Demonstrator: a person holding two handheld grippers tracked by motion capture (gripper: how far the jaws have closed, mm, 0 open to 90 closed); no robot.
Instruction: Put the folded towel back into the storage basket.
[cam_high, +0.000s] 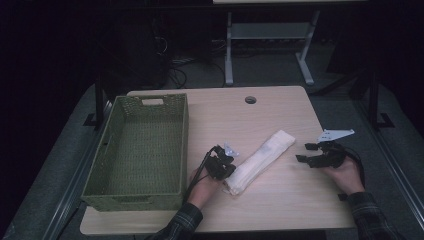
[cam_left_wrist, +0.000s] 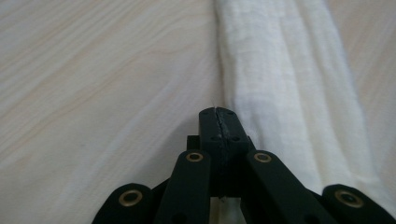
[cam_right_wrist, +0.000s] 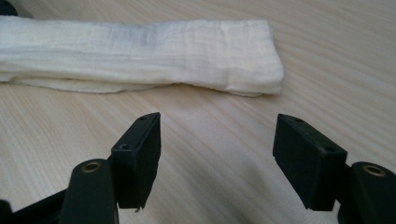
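Observation:
A long folded white cloth (cam_high: 262, 155) lies slantwise across the middle of the light wooden table (cam_high: 280, 200). My left gripper (cam_high: 229, 171) rests at the cloth's near left end. In the left gripper view its jaws are pressed together at the tip (cam_left_wrist: 218, 125), right against the left edge of the cloth (cam_left_wrist: 289, 93); I cannot make out any fabric between the pads. My right gripper (cam_high: 303, 152) hovers to the right of the cloth's far end, apart from it. Its jaws stand open (cam_right_wrist: 217, 154) over bare wood, with the cloth (cam_right_wrist: 140, 51) lying ahead of them.
A green woven basket (cam_high: 185, 145) with nothing in it stands on the left side of the table, close to my left hand. A round cable hole (cam_high: 250, 99) sits near the far edge. Beyond the table stand the legs of a desk frame (cam_high: 229, 60).

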